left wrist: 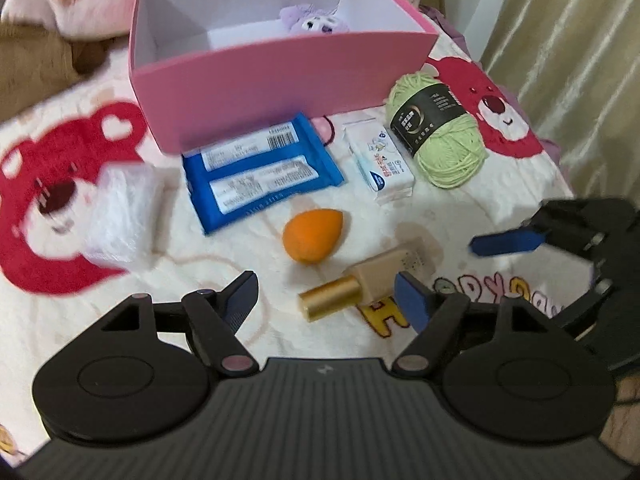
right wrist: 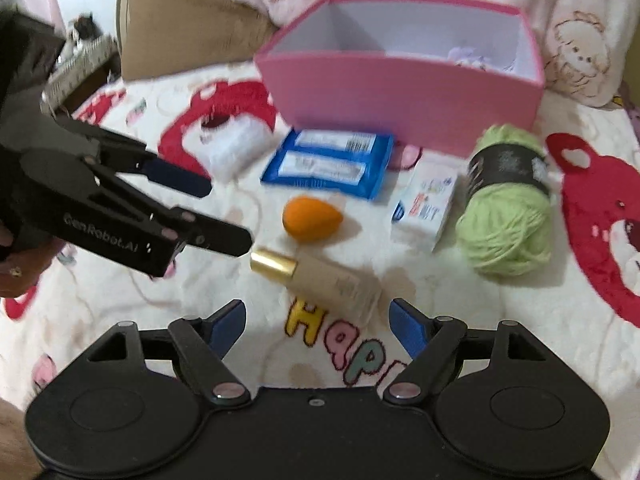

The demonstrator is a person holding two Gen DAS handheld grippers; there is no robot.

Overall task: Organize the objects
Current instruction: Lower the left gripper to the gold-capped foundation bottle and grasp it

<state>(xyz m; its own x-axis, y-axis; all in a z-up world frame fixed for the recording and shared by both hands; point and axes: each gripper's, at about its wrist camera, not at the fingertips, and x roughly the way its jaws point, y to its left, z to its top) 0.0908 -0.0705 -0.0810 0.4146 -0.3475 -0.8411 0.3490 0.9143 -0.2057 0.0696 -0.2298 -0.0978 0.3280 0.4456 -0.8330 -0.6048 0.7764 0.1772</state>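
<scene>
I take the pink box (left wrist: 280, 80) as my landmark; it stands open on the bear-print blanket (left wrist: 60, 200), with a small purple plush (left wrist: 316, 22) lying inside it. Just off the box's front right corner sits the green yarn ball (left wrist: 444, 136). Against its front wall lies the blue packet (left wrist: 260, 172), and between that packet and the yarn, the white tissue pack (left wrist: 380, 160). Off the front left corner lies a clear-wrapped white bundle (left wrist: 120, 220). Nearer me than the packet is the orange sponge (left wrist: 312, 236), then the gold-capped bottle (left wrist: 368, 284). My left gripper (left wrist: 324, 300) is spread wide and holds nothing, the bottle lying ahead between its fingers. My right gripper (right wrist: 316, 320) gapes wide too, empty, just short of the bottle.
</scene>
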